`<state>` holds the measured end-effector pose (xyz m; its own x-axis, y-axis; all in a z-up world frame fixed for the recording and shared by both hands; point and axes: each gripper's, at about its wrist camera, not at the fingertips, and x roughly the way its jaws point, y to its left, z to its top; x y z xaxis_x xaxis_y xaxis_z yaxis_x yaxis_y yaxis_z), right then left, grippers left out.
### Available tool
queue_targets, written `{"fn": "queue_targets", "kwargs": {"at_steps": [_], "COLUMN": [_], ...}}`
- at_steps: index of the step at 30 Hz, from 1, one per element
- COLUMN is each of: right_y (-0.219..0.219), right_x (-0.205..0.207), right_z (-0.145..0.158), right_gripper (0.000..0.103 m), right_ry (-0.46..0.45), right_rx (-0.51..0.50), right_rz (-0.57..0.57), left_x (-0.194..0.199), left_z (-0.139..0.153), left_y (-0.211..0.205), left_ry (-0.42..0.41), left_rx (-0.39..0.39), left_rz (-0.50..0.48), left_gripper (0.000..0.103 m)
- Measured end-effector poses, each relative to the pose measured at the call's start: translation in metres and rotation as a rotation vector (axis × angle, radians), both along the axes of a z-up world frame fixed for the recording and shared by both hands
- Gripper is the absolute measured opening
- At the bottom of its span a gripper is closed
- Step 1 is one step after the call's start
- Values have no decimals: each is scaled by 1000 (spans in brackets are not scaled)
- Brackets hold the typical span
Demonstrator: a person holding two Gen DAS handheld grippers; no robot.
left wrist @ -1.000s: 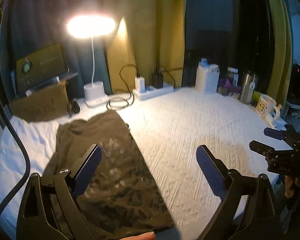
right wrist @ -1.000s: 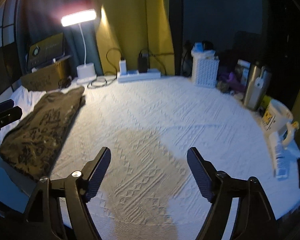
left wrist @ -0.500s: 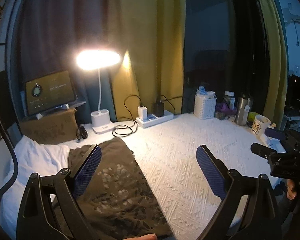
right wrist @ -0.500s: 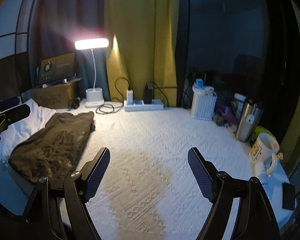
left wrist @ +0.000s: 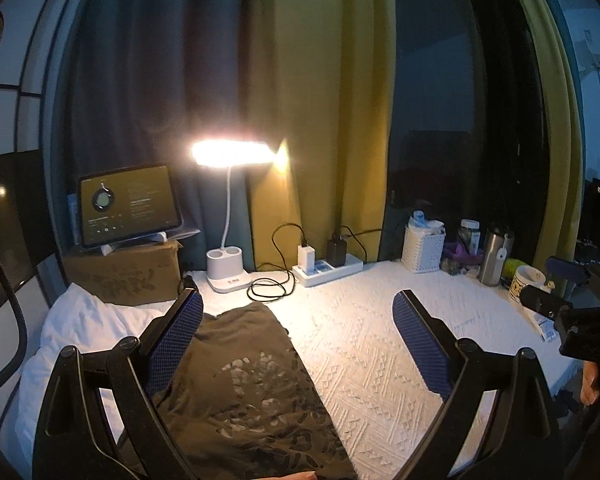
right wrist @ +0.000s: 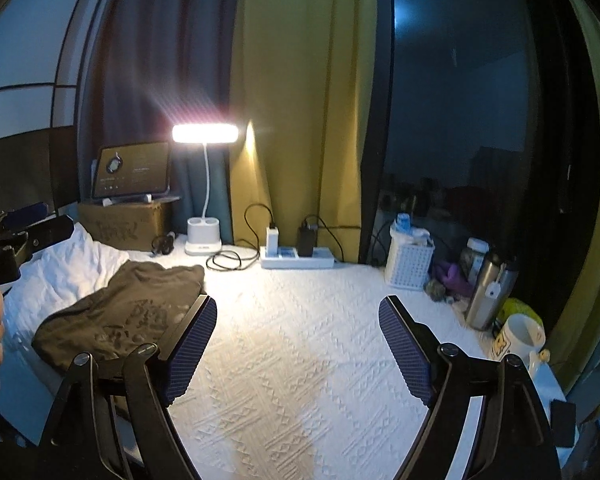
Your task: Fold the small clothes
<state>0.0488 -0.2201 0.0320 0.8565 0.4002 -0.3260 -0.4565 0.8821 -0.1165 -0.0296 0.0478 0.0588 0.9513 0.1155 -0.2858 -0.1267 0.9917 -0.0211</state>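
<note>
The folded olive-brown garment (left wrist: 244, 396) lies flat on the left part of the white textured bedspread (left wrist: 380, 360), its pale print facing up, one short end toward the lamp base and the other toward the camera. In the left wrist view the left gripper (left wrist: 298, 340) is held above the bed with its jaws spread wide and nothing between the blue pads; the garment lies below and between its fingers, shifted toward the left finger, whose pad overlaps the cloth's left edge in the picture, though no contact shows. The right finger stands over bare bedspread, apart from the cloth. In the right wrist view the right gripper (right wrist: 298, 340) is also off the bed, its jaws opening and wide apart, with only bedspread seen between them; the garment (right wrist: 120, 316) lies to its left, beside and partly behind the left finger, not touched. The left gripper's fingers (right wrist: 40, 232) enter that view at the far left edge, above the white pillow (right wrist: 68, 268). The right gripper (left wrist: 556, 296) appears at the right edge of the left wrist view, well apart from the garment. A lit desk lamp (left wrist: 232, 154), a tablet (left wrist: 128, 204) on a cardboard box (left wrist: 124, 276) and a power strip (left wrist: 328, 268) stand at the far edge of the bed.
</note>
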Motion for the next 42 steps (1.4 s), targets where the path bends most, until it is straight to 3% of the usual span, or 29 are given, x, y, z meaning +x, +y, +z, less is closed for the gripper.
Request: {"fn": "queue_targets", "kwargs": {"at_steps": [12, 21, 42], "right_y": [11, 27, 52], "right_x": [-9, -15, -16], "right_z": [24, 37, 40], "right_gripper": [92, 93, 94], "right_ry": [-24, -57, -58], "right_rx": [57, 45, 22], "right_rz": [-14, -1, 35], "left_x": [-15, -27, -34], "left_z": [9, 16, 13], "left_y": [18, 33, 44], "left_ry": [-44, -81, -76], "left_rx": [-3, -6, 4], "left_rz": [45, 80, 108], "left_gripper": [95, 96, 96]}}
